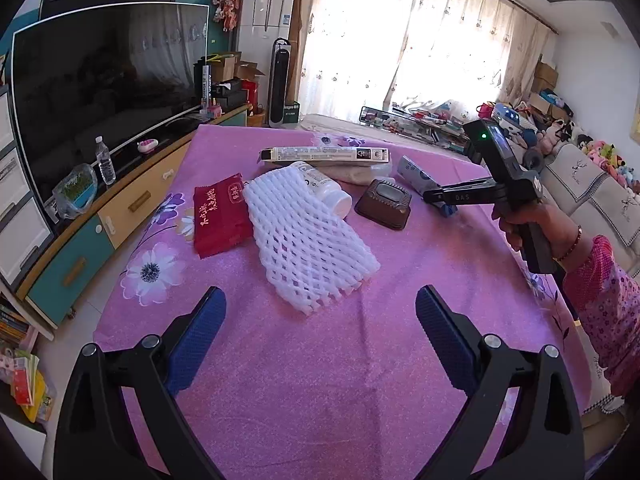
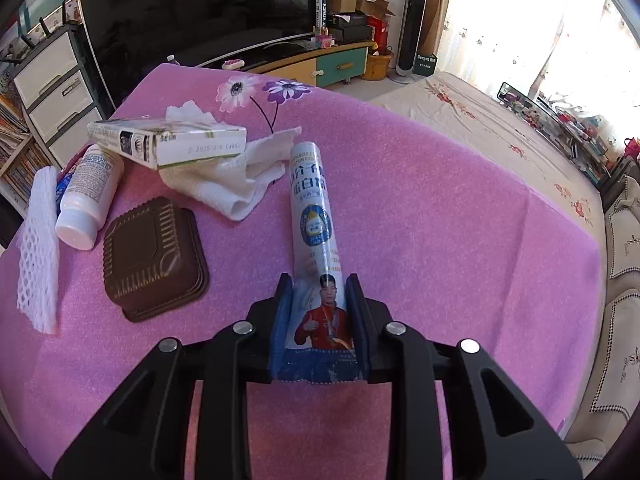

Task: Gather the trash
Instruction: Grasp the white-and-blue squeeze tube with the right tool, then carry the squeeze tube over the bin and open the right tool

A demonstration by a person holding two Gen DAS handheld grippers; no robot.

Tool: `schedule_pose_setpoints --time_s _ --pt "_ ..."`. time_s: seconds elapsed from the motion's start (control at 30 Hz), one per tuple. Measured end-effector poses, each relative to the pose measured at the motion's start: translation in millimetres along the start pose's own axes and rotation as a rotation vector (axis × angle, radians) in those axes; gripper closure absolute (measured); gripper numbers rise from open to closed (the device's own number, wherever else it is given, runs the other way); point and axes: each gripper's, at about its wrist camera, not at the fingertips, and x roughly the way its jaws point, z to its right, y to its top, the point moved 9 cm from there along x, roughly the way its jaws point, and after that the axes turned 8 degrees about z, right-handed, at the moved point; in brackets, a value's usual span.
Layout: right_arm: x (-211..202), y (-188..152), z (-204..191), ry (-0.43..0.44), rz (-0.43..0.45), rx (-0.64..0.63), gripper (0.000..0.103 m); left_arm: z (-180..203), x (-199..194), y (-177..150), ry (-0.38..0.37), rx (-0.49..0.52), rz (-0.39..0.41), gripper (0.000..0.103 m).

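Note:
Trash lies on a table under a pink flowered cloth (image 1: 320, 360). My right gripper (image 2: 319, 284) is shut on the near end of a long white-and-blue sachet (image 2: 314, 216), which points away across the cloth. The left wrist view shows that gripper (image 1: 436, 196) at the far right, held by a hand in a pink sleeve. My left gripper (image 1: 320, 294) hangs open above the cloth, just short of a white foam net (image 1: 304, 240). Beyond the net lie a red packet (image 1: 218, 216), a white bottle (image 1: 324, 188), a brown plastic tray (image 1: 384, 204), a long carton (image 1: 324, 156) and a crumpled paper towel (image 2: 236, 180).
A large TV (image 1: 104, 76) stands on a low cabinet (image 1: 120, 216) left of the table, with a water bottle (image 1: 105, 160) on it. A sofa (image 1: 592, 184) with toys runs along the right. A cluttered glass table (image 1: 412, 120) sits beyond the far edge.

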Motion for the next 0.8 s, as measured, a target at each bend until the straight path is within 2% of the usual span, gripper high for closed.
schedule_pose_setpoints --time_s 0.27,0.53,0.67,0.8 --pt "-42.2 -46.2 -8.9 0.025 0.023 0.068 0.082 9.5 -7.4 -1.8 -0.016 0.009 0.013 0.009" --pt "-121.9 -89.8 -20.1 0.045 0.124 0.124 0.082 24.5 -10.9 -2.7 -0.035 0.034 0.019 0.009" --pt "-163.2 -110.8 -9.6 0.003 0.177 0.160 0.082 32.6 -10.7 -2.2 -0.050 0.043 0.017 0.009" --pt "-202.5 -137.1 22.3 -0.079 0.204 0.222 0.082 41.9 -11.9 -1.0 -0.059 0.065 0.023 0.009"
